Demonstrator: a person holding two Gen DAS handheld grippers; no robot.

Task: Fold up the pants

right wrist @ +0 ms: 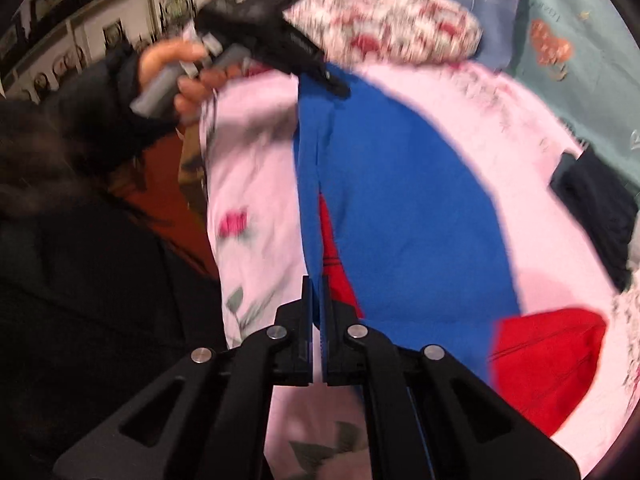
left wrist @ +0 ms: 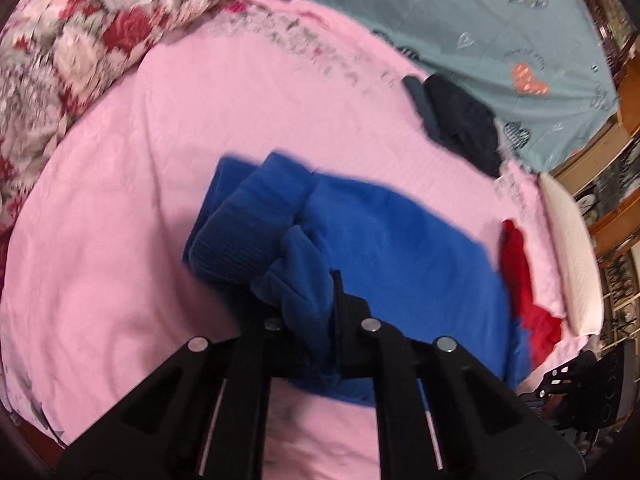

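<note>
Lying across the pink bedsheet [left wrist: 120,208], the blue pants [left wrist: 400,240] are gripped at two points and partly lifted. Left gripper [left wrist: 308,300] is pinching a bunched wad of the blue fabric between its fingers, ribbed cuff/waistband section [left wrist: 240,232] draped just ahead of the jaws. In the right wrist view the right gripper [right wrist: 316,320] has its jaws pressed nearly together on a thin edge of the blue pants [right wrist: 400,200], fabric running up from the fingertips toward the left gripper [right wrist: 320,76], which clamps the far end; the person's hand [right wrist: 180,76] is on that gripper's grey handle. Red garment [right wrist: 548,360] sits on the sheet to the right of the pants, partly tucked under them; more red shows at the pants' edge near the right jaws. Same red piece [left wrist: 524,280] shows in the left view just beyond the blue fabric. Dark navy garment [left wrist: 460,124] lies further up the bed, well apart from the pants, at the border with a teal quilt [left wrist: 500,20]. Floral pillow [left wrist: 80,40] at the sheet's far left. Both views motion-blurred.
</note>
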